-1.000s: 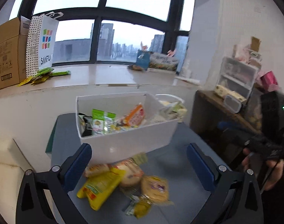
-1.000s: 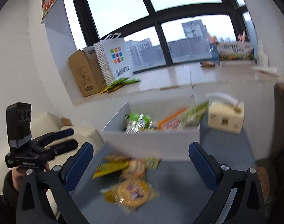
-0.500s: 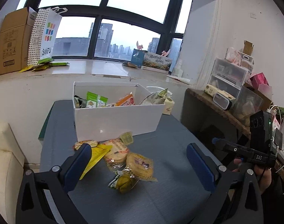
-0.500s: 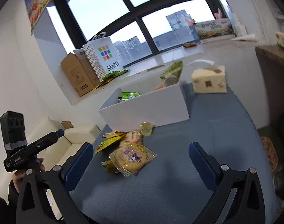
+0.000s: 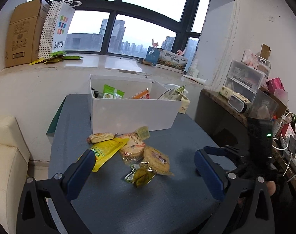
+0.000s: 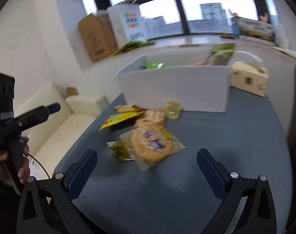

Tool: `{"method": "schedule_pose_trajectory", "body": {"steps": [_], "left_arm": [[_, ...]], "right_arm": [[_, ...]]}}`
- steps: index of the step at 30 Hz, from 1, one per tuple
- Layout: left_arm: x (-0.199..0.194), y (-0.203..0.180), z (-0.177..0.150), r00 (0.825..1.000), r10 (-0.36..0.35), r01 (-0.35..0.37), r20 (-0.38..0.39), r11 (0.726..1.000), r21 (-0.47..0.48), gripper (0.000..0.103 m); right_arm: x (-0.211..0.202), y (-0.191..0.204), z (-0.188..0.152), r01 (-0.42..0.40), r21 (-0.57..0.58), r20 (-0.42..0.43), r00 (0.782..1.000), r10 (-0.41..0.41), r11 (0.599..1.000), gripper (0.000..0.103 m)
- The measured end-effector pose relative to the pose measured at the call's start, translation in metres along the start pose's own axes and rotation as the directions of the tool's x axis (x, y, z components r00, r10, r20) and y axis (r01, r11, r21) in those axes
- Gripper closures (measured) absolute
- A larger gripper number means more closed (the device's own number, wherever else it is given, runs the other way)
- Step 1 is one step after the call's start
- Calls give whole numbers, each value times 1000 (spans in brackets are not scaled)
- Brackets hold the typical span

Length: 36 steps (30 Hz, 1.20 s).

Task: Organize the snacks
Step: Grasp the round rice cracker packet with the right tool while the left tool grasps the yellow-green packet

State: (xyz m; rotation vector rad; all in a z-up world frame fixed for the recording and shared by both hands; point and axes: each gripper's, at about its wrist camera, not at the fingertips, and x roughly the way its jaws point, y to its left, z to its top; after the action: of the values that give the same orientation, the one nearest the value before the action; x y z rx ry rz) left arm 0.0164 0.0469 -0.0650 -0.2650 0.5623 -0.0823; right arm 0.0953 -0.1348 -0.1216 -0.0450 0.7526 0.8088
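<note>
Snack pile [image 6: 146,134] ahead of both wide-open, empty hand-held grippers [image 5: 144,167] [image 6: 147,162], seemingly untouched.

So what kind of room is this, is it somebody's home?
Probably a high-up flat or small office. Tall city buildings show through the big window, a cream sofa sits beside the table, and cluttered storage drawers stand against the wall.

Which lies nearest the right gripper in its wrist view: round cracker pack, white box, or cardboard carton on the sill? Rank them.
1. Round cracker pack in clear wrap, just ahead of the right gripper.
2. White box, mid-table.
3. Brown cardboard carton, on the sill, left.
</note>
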Motion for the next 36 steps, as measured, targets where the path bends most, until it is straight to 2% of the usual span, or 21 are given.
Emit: {"method": "schedule_pose_trajectory", "body": {"steps": [4, 7, 9, 11, 16, 17, 19, 20, 23, 24, 27, 29, 33, 36], "left_arm": [[-5, 7, -2, 999, -44, 44, 4, 999, -27, 0], [-10, 5, -2, 999, -34, 34, 13, 999, -4, 0], [-12, 6, -3, 1000, -28, 28, 12, 1000, 10, 0], [-11, 8, -4, 1000, -23, 23, 8, 1000, 8, 0], [-7, 13, -7, 1000, -21, 21, -9, 1000, -10, 0], [-7, 13, -8, 1000, -21, 21, -9, 1000, -10, 0], [-5, 12, -9, 1000, -18, 18, -15, 1000, -5, 0], [-4, 12, -10, 1000, -17, 17, -20, 1000, -4, 0], [-1, 12, -12, 999, -16, 16, -29, 1000, -4, 0], [0, 11, -12, 999, -18, 18, -33, 1000, -4, 0], [6, 12, -14, 998, -27, 27, -49, 1000, -7, 0], [14, 9, -15, 997, -35, 36, -75, 999, 11, 0], [37, -9, -21, 990, -4, 21, -143, 993, 117, 0], [61, -23, -27, 978, 7, 33, -208, 981, 190, 0]], "right_arm": [[39, 8, 9, -61, -76, -75, 996, 55, 995, 0], [74, 2, 17, -46, -139, -144, 989, 26, 989, 0], [91, -6, 22, -77, -134, -184, 982, 52, 988, 0], [104, -13, 25, -140, -108, -218, 969, 114, 984, 0], [125, -24, 23, -161, -96, -280, 951, 129, 982, 0], [127, -28, 22, -184, -66, -283, 946, 158, 981, 0], [126, -34, 21, -201, -29, -273, 944, 185, 979, 1], [124, -34, 20, -193, -30, -271, 946, 178, 981, 12], [115, -35, 18, -187, -19, -257, 950, 175, 982, 21], [110, -35, 17, -172, -18, -248, 955, 162, 985, 21], [92, -36, 14, -198, -9, -208, 959, 192, 980, 21], [76, -36, 12, -164, -3, -173, 972, 161, 986, 21], [25, -42, 8, -126, 58, -59, 990, 129, 990, 21], [-7, -45, 5, -111, 91, 13, 994, 110, 990, 21]]}}
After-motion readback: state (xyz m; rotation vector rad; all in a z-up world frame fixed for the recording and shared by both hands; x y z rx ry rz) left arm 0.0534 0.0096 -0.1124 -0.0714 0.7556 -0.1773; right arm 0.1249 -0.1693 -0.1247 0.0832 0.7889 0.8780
